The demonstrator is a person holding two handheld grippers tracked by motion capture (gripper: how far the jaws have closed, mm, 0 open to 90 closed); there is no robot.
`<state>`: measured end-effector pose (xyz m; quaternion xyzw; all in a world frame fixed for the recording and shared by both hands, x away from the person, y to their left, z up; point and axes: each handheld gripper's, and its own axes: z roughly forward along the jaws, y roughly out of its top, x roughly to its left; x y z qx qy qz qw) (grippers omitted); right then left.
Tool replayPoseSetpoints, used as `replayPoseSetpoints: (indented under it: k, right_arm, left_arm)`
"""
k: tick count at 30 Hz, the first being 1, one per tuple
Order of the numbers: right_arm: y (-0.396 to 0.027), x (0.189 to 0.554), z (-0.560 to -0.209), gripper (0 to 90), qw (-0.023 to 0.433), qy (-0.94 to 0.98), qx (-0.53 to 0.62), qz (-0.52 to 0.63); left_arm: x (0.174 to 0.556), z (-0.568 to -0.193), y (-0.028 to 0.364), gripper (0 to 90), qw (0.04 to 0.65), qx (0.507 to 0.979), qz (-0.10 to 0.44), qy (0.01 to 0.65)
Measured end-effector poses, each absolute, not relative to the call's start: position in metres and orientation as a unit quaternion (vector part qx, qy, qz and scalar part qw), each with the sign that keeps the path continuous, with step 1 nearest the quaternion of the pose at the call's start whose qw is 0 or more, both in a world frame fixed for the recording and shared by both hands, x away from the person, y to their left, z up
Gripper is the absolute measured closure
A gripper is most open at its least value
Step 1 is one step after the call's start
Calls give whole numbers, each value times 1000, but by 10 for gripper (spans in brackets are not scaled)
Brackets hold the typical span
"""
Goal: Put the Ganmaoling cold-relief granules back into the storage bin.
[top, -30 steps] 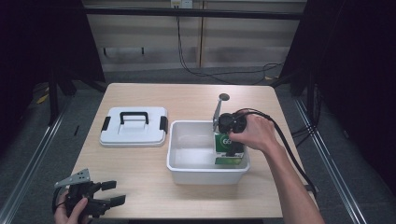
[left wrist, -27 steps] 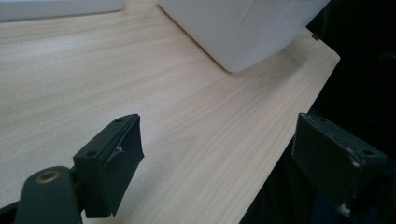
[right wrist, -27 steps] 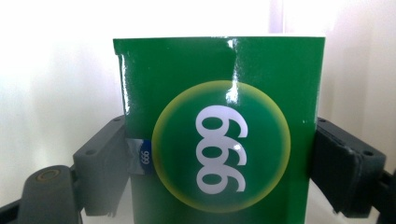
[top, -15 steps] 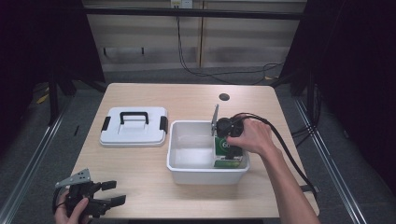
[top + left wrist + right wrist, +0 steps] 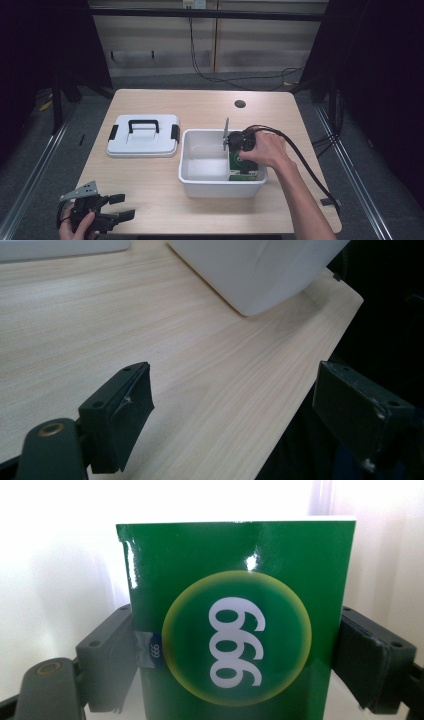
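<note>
The left gripper (image 5: pixel 117 207) rests at the near left corner of the wooden table (image 5: pixel 150 180), held in the person's left hand (image 5: pixel 75 227); its jaws stand wide apart with nothing between them, and in the left gripper view they frame bare tabletop (image 5: pixel 150 330) and the table's edge. Farther in, the white plastic bin (image 5: pixel 220 187) sits near the table's centre. The right gripper (image 5: pixel 235 650) reaches down into the bin's right end, its jaws clamped on both sides of the green box (image 5: pixel 235 590), which bears a yellow-ringed circle with white numerals. The box stands against the bin's right wall. Left of the bin, apart from it, lies the white lid (image 5: pixel 143 135) with a black handle.
</note>
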<state>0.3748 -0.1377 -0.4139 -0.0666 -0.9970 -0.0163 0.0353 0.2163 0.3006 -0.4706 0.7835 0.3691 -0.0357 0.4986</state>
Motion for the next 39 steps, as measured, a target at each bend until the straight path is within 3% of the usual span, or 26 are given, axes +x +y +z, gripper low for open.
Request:
replayPoseSetpoints:
  k: [20, 39]
  right_arm:
    - [-139, 373, -420, 94, 31, -997, -65, -14]
    - [-156, 365, -393, 91, 18, -992, -78, -95]
  left_arm:
    - [216, -471, 300, 160, 498, 784, -38, 369]
    - [216, -471, 301, 160, 501, 781, -38, 371]
